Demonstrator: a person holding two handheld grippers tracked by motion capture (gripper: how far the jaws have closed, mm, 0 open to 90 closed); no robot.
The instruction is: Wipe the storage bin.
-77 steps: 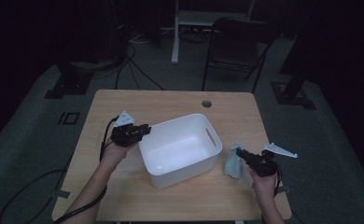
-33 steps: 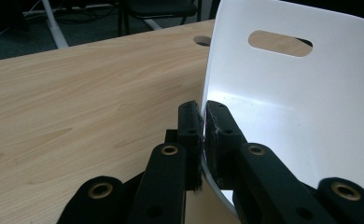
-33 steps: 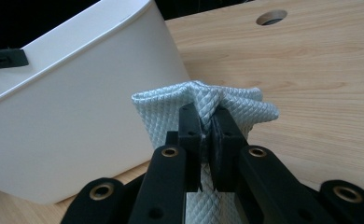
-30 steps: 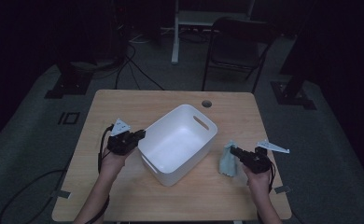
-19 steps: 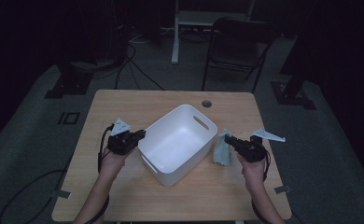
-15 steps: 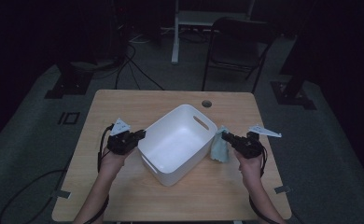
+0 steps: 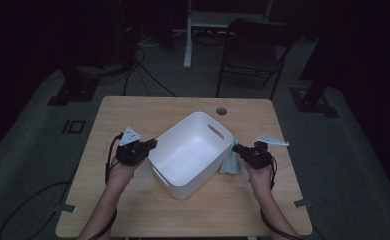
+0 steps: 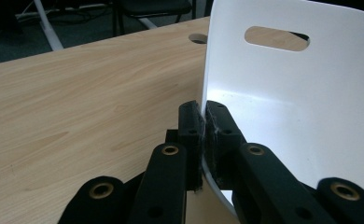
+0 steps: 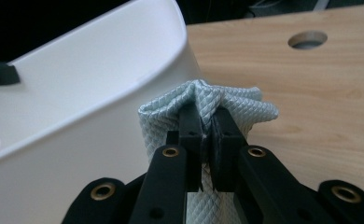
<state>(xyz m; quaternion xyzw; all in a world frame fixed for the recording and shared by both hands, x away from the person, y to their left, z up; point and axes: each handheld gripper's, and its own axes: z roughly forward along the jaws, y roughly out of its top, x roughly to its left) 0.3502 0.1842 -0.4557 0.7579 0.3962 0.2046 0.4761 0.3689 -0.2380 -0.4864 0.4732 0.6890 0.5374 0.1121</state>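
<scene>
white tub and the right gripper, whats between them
A pale blue cloth hangs pinched in the right gripper, just beside the white tub's outer wall. The right gripper view shows the cloth bunched between the jaws, next to the tub.

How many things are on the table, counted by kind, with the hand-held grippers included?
White tub: 1
Pale blue cloth: 1
Hand-held gripper, left and right: 2
Total: 4

– What colours are seen here?
– A white tub [image 7: 190, 152] and a pale blue cloth [image 9: 227, 109] with a small diamond pattern are seen. The table [image 7: 148, 110] is light brown wood.
</scene>
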